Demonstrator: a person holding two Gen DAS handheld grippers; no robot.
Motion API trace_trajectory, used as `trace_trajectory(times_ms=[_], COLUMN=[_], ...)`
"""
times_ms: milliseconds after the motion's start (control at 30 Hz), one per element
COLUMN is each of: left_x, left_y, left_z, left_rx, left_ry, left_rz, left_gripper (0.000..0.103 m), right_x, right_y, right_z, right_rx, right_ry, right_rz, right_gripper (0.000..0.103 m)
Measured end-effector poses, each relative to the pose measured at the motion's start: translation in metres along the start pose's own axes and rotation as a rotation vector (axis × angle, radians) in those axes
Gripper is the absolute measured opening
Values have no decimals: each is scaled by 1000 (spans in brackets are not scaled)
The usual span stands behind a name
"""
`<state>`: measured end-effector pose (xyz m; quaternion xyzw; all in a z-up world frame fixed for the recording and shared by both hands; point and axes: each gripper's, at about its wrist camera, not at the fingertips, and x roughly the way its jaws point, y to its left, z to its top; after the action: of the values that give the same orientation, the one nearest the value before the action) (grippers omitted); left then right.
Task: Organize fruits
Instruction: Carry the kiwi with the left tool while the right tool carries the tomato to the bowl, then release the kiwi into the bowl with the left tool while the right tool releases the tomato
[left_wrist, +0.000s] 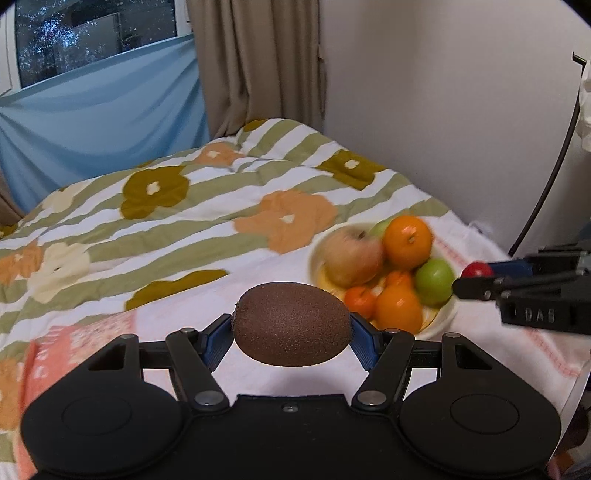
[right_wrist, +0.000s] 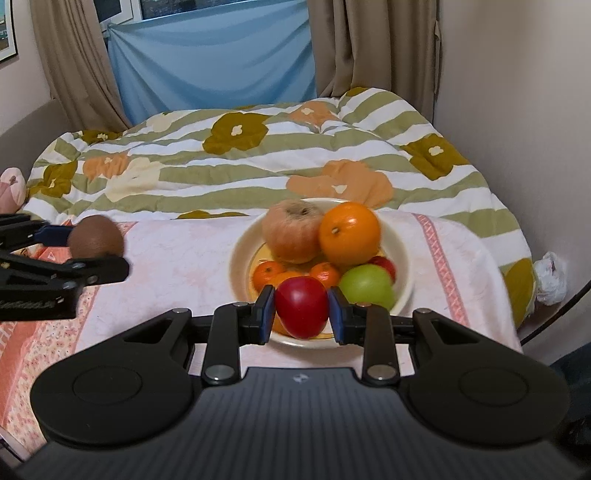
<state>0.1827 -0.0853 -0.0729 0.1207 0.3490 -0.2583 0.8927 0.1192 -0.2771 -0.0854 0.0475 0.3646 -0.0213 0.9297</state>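
My left gripper (left_wrist: 291, 328) is shut on a brown kiwi (left_wrist: 291, 324), held above the white and pink cloth, left of the bowl. It also shows at the left of the right wrist view, with the kiwi (right_wrist: 95, 236). My right gripper (right_wrist: 301, 312) is shut on a red apple (right_wrist: 302, 312), just above the near rim of the cream bowl (right_wrist: 240, 258). The bowl holds a pale apple (right_wrist: 291, 230), a big orange (right_wrist: 349, 232), a green apple (right_wrist: 365, 286) and small tangerines (right_wrist: 266, 275). The right gripper with the red apple (left_wrist: 477, 270) shows at the right of the left wrist view, beside the bowl (left_wrist: 316, 258).
The bowl stands on a white and pink cloth (right_wrist: 177, 266) spread over a flowered, striped quilt (right_wrist: 258, 155) on a bed. Walls close in on the right. A blue sheet and curtains hang at the back. A white bag (right_wrist: 550, 277) lies at the bed's right edge.
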Motion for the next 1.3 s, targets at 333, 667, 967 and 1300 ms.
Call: trace_trajectory(times_ms=[333, 667, 967, 1300], left_x=[70, 108, 92, 64], left_y=[-53, -78, -71, -55], left_z=[27, 34, 35, 18], left_rx=[-27, -35, -56, -102], left_ry=[43, 87, 51, 63], left_rz=[-26, 14, 47, 104], left_gripper=[70, 72, 102, 102], right_x=[24, 48, 53, 55], right_y=[-48, -66, -68, -50], right_z=[-3, -3, -1, -1], right_rx=[-65, -101, -98, -183], right_ry=[44, 71, 77, 63], right_rz=[66, 136, 150, 192], right_gripper=[45, 45, 45, 45])
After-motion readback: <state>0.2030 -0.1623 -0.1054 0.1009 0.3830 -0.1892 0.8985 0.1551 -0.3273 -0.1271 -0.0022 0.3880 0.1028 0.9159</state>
